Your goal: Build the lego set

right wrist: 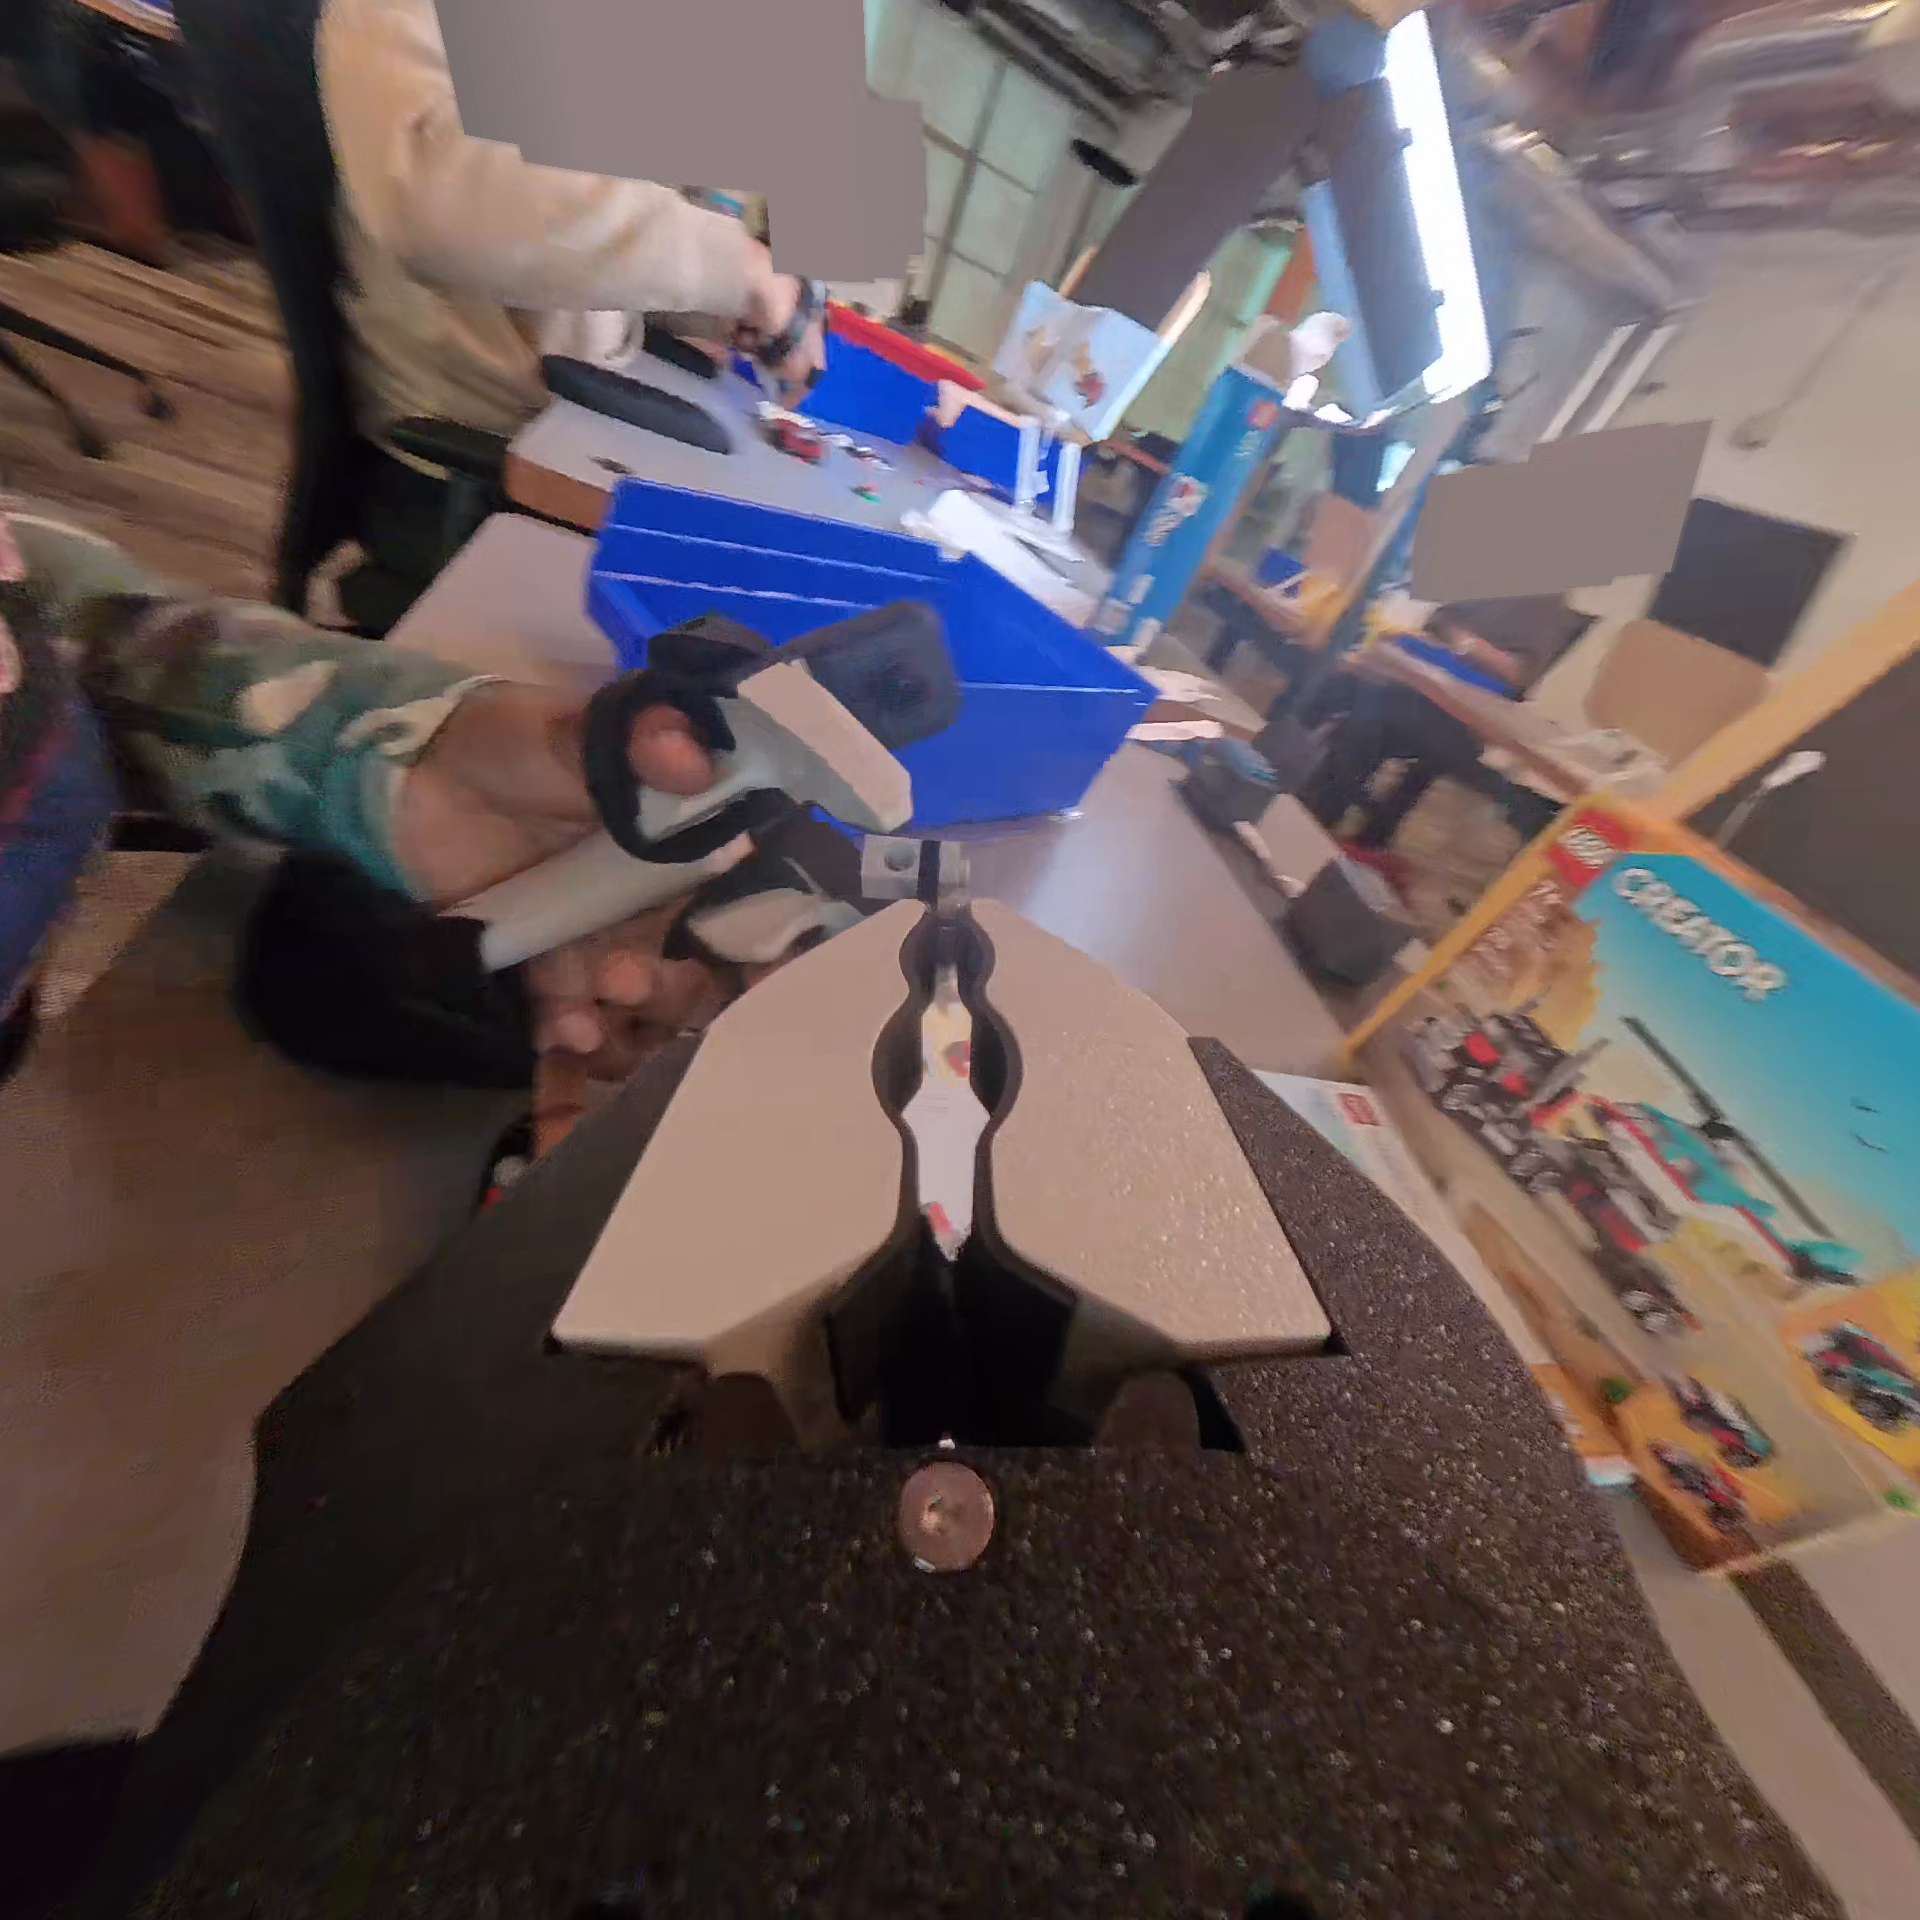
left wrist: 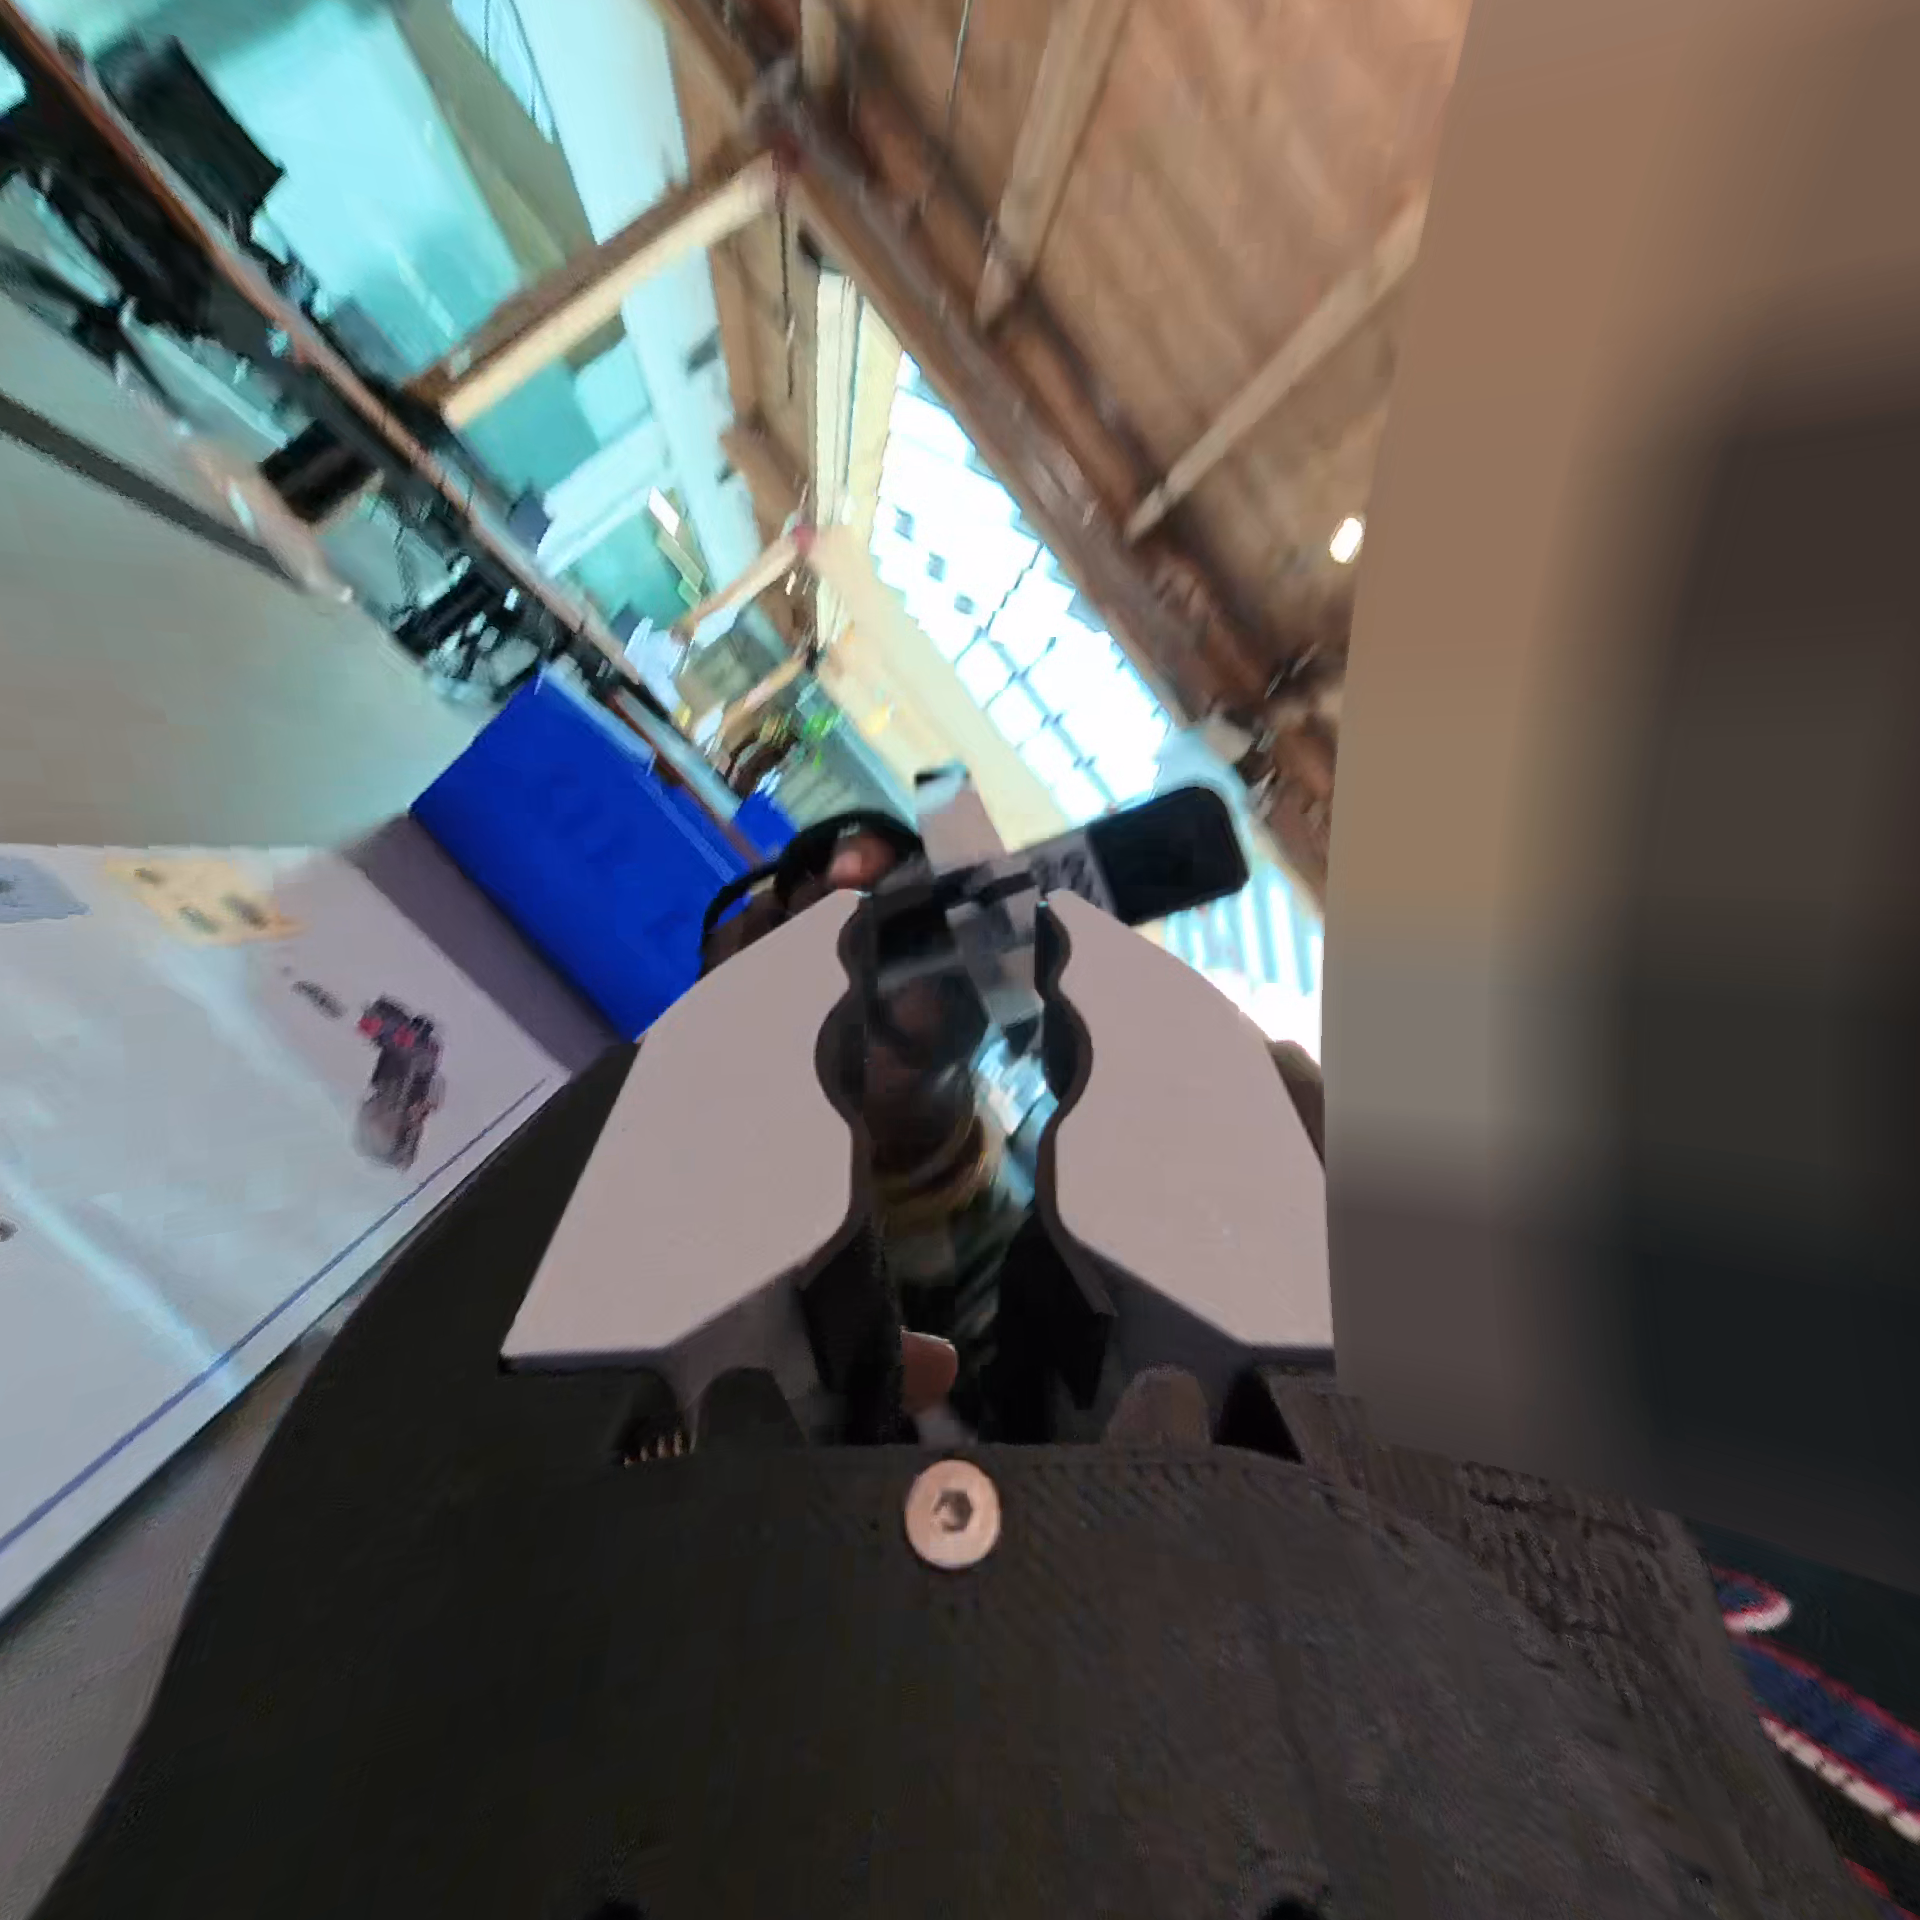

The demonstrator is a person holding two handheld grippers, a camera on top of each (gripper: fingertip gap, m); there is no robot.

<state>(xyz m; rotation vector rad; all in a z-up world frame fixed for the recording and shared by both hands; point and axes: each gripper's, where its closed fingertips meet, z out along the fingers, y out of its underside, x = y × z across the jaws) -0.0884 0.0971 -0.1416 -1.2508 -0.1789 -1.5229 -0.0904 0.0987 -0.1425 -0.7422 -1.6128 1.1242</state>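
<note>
My left gripper (left wrist: 953, 914) is shut on a small grey lego piece (left wrist: 961, 930), held in the air above the table. In the right wrist view the same grey piece (right wrist: 896, 868) sits between the left gripper's fingers (right wrist: 831, 743). My right gripper (right wrist: 948, 909) is nearly closed on a thin dark lego piece (right wrist: 943, 883), tip to tip with the grey piece and touching it. The right gripper's black camera (left wrist: 1164, 852) shows just beyond my left fingertips. The left view is blurred, so I cannot make out the joint.
An open instruction booklet (left wrist: 208, 1091) lies on the grey table (right wrist: 1143, 883). A blue bin (right wrist: 831, 603) stands behind the grippers. The lego box (right wrist: 1662, 1091) lies on the right. A person in a beige sleeve (right wrist: 520, 239) works at a far table. The grippers are tip to tip, or close to it.
</note>
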